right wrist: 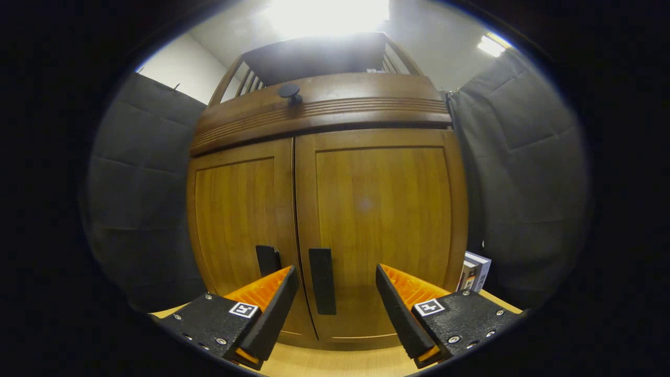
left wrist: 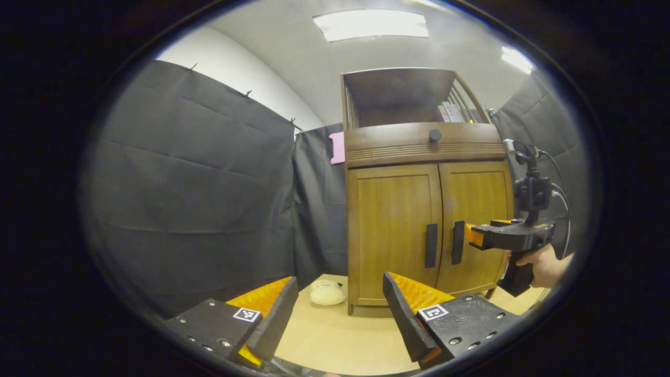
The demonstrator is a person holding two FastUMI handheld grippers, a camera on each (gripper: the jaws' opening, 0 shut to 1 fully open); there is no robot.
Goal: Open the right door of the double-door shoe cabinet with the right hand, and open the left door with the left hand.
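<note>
A wooden shoe cabinet (left wrist: 424,152) stands on the table, both doors closed. Its left door (left wrist: 392,230) and right door (left wrist: 473,225) each carry a dark vertical handle (left wrist: 431,245) (left wrist: 458,242) near the middle seam. My left gripper (left wrist: 340,309) is open, well back from the cabinet. In the left gripper view, my right gripper (left wrist: 471,234), held by a hand (left wrist: 544,264), has its fingertips close by the right door's handle. In the right gripper view, the right gripper (right wrist: 335,293) is open, with the right handle (right wrist: 322,280) between its fingers and the left handle (right wrist: 267,259) just beside.
A pale fluffy object (left wrist: 327,293) lies on the light wooden table (left wrist: 335,340) left of the cabinet's base. A small box (right wrist: 473,272) stands to the cabinet's right. A pink item (left wrist: 337,148) hangs on the black cloth wall. A dark knob (left wrist: 434,135) sits on the drawer above the doors.
</note>
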